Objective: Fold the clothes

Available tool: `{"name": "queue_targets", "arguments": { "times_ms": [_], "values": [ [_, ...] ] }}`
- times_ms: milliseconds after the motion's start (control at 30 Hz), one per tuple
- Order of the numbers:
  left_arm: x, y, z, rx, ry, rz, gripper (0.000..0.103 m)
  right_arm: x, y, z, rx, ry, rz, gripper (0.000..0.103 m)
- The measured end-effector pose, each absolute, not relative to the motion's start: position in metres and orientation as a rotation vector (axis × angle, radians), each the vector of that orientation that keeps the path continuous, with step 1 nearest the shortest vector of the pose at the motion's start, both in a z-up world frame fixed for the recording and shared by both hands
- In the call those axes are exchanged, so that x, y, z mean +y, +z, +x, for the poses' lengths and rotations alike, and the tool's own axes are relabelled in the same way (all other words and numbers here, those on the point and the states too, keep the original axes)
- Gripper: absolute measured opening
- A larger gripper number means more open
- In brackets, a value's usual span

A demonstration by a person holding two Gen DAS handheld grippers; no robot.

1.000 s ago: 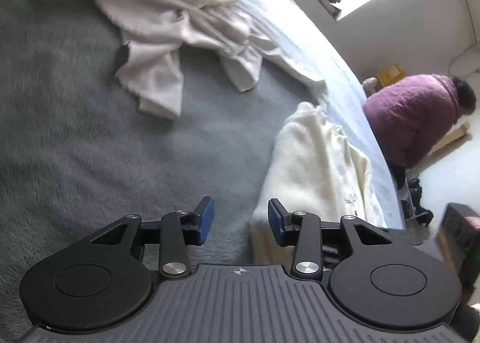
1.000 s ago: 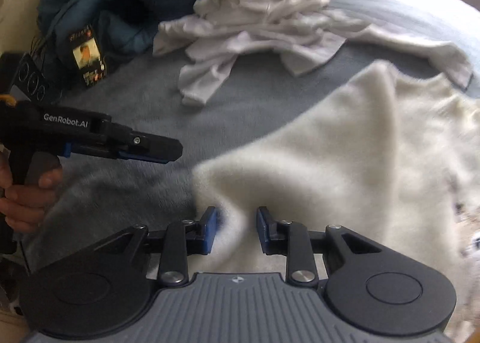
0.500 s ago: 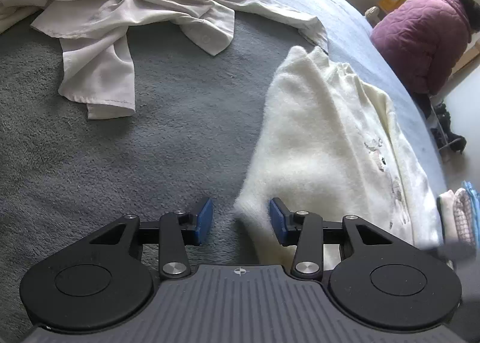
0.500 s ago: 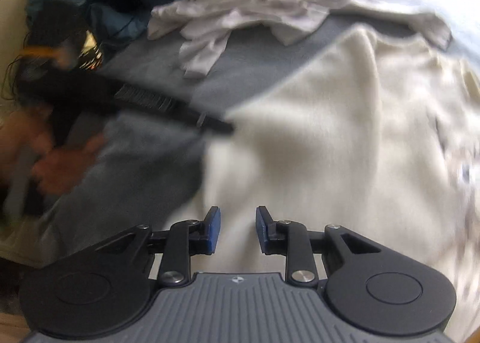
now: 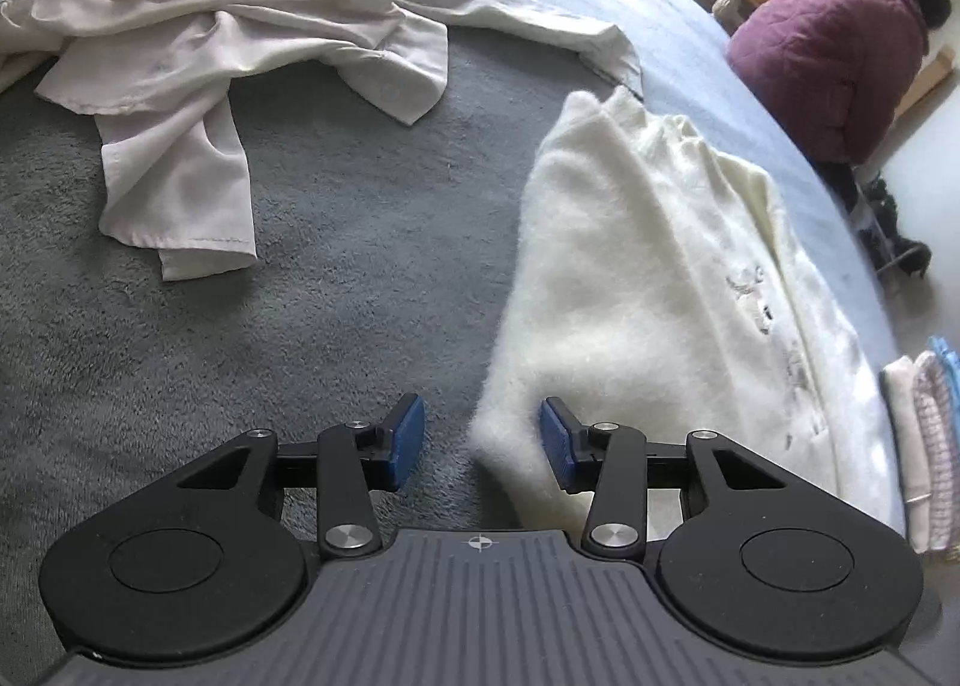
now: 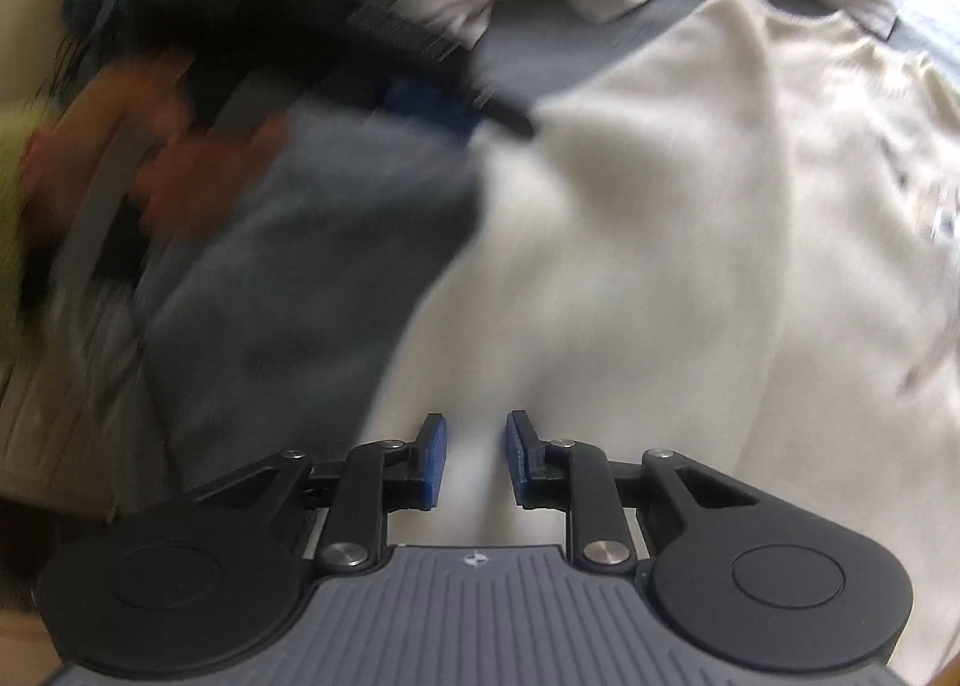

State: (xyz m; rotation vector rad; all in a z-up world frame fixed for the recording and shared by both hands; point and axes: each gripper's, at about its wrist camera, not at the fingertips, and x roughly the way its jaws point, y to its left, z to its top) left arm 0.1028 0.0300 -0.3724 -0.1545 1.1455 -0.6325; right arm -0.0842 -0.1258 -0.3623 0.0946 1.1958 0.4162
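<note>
1. Grey plush bed cover (image 5: 336,266) fills most of both views, with pale floor beyond the bed's far edge.
2. On it lies a fluffy cream sweater (image 5: 648,290), spread lengthwise away from the cameras.
3. The left gripper (image 5: 480,440) has its blue pads parted; the sweater's near corner sits between them, close to the right pad, not pinched.
4. The right gripper (image 6: 474,464) is closing, with sweater fabric in the narrow gap; pad contact cannot be told.
5. A crumpled white shirt (image 5: 210,50) lies well apart, further up the bed.
6. A person in a purple quilted jacket (image 5: 834,50) bends over beside the bed.
</note>
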Motion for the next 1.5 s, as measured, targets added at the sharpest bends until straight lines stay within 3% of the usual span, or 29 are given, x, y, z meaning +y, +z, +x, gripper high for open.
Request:
{"name": "queue_targets", "arguments": {
  "times_ms": [333, 500, 633, 833, 1133, 1367, 1500],
  "values": [
    [0.030, -0.375, 0.105, 1.138, -0.667, -0.119, 0.044, -0.149, -0.359, -0.174, 1.421, 0.332, 0.181, 0.024],
    [0.031, -0.369, 0.104, 1.121, -0.658, -0.105, 0.044, -0.161, -0.341, -0.176, 1.346, 0.278, 0.299, 0.027],
    [0.030, -0.368, 0.105, 1.113, -0.653, -0.100, 0.044, -0.150, -0.361, -0.182, 1.389, 0.340, 0.311, 0.027],
    [0.028, -0.359, 0.108, 1.085, -0.649, -0.087, 0.044, -0.143, -0.357, -0.196, 1.420, 0.383, 0.183, 0.024],
    [0.008, -0.353, 0.089, 1.038, -0.733, -0.061, 0.043, -0.195, -0.306, -0.091, 0.997, 0.245, 0.032, 0.019],
    [-0.002, -0.372, 0.078, 1.052, -0.724, 0.023, 0.043, -0.179, -0.328, 0.032, 0.787, 0.291, -0.115, 0.013],
    [0.001, -0.376, 0.081, 1.075, -0.707, 0.022, 0.043, -0.173, -0.361, 0.072, 0.795, 0.330, -0.181, 0.011]
  ]
}}
